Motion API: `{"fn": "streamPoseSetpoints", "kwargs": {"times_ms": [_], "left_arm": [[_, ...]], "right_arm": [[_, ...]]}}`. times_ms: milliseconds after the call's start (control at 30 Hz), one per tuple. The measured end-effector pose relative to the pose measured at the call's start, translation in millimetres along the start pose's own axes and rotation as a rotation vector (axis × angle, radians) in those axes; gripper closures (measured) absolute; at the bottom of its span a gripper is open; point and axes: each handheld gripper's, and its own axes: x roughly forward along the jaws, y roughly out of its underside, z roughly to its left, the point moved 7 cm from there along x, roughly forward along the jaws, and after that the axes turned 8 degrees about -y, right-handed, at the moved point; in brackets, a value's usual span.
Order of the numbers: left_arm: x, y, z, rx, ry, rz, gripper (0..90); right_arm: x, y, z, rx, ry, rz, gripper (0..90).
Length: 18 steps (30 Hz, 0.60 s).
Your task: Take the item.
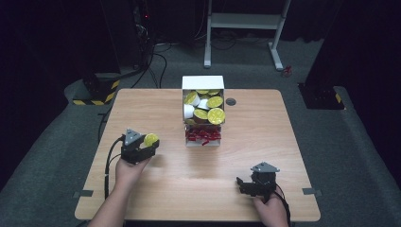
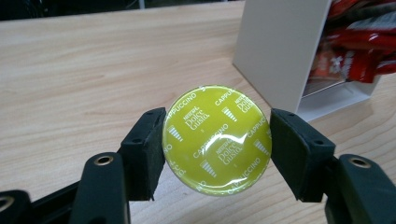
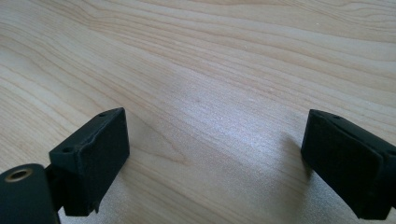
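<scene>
capsule was clamped by its rim between left gripper pads, just above the table; it should be lowered level, then released. right gripper jaws were apart, empty.

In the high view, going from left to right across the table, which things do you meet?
Left hand-held gripper shut on a yellow-green capsule → white box of capsules and red packets → small dark disc → right hand-held gripper, open.
</scene>
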Motion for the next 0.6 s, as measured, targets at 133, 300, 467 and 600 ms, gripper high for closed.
{"fn": "streamPoseSetpoints", "kwargs": {"times_ms": [133, 300, 467, 600], "left_arm": [[8.6, 5.3, 1.1, 0.004, -0.006, 0.032, 39.0], [16.1, 10.1, 3.8, -0.021, -0.007, 0.051, 38.9], [20.6, 16.3, 6.5, -0.023, -0.015, 0.072, 38.9], [23.6, 20.9, 8.1, -0.016, -0.019, 0.09, 38.9]], "right_arm": [[0.0, 0.0, 0.0, 0.0, 0.0, 0.0, 7.7], [0.0, 0.0, 0.0, -0.001, -0.001, 0.0, 7.7], [0.0, 0.0, 0.0, 0.0, -0.001, 0.0, 7.7], [0.0, 0.0, 0.0, -0.001, -0.001, 0.0, 7.7]]}}
